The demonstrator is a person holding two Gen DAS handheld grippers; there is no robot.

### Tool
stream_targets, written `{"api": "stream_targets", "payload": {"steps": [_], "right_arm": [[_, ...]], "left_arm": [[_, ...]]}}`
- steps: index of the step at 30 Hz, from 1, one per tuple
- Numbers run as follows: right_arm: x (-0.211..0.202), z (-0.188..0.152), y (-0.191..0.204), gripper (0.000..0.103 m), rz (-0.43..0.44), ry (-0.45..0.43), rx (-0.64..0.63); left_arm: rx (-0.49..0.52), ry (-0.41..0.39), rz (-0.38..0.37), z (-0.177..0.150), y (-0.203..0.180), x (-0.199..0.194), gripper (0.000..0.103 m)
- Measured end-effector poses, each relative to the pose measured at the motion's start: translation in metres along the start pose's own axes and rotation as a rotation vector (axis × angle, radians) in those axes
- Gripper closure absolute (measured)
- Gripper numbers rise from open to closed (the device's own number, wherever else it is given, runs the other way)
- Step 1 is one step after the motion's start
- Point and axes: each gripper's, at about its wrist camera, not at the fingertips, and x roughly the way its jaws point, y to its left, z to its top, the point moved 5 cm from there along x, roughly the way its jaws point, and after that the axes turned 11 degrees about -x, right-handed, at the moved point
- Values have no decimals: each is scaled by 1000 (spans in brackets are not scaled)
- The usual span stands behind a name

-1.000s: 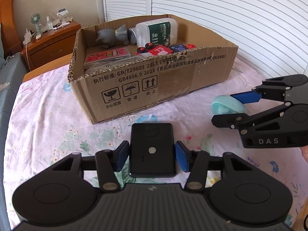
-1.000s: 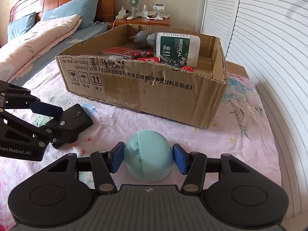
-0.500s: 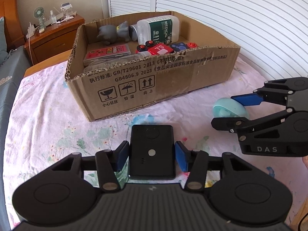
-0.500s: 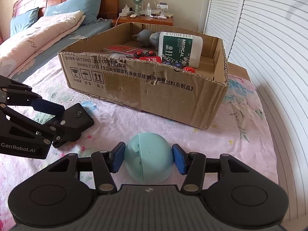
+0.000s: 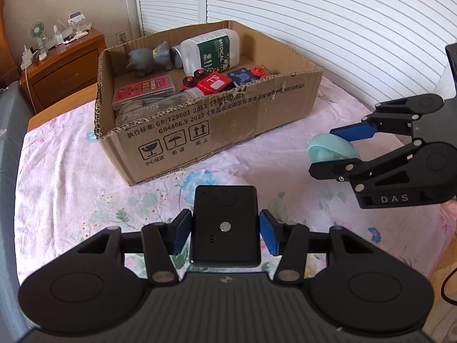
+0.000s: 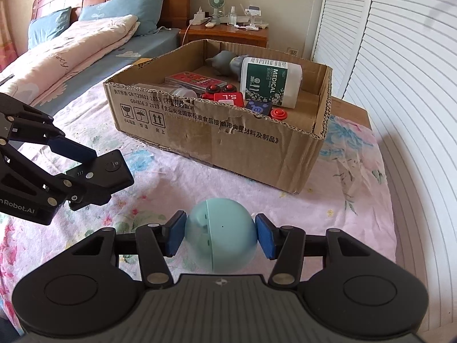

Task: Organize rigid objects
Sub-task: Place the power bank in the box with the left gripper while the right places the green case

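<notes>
Two grasps live: left gripper (image 5: 225, 230) clamps black device (image 5: 225, 225), bottom centre; right gripper (image 6: 220, 235) clamps teal ball (image 6: 220, 235) across its widest part against rolling. Both short of cardboard box (image 5: 217, 131) mid-frame, likely drop target.

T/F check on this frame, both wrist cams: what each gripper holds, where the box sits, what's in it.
1. The left gripper grips a black device. True.
2. The right gripper is empty. False: it grips a teal ball.
3. The cardboard box sits on the floral sheet. True.
4. The medical bottle stands upright outside the box. False: it lies on its side inside.
5. The ball is already boxed. False: it is in the gripper, in front of the box.
</notes>
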Motion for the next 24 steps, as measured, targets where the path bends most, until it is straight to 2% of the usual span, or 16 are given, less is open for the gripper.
{"api": "stream_targets", "payload": {"steps": [11,17,24], "right_arm": [[-27,18,0,45,-1,-28,-67],[-41,40,-3,45,0,-74,-81],[-43,58,-10,45,-20,-94,-88]], "left_arm": [[46,-37,-37,23,-5,-34,52],[51,-103,-37,58,0,-43,52],[33,-139,15,108,16,-21,52]]}}
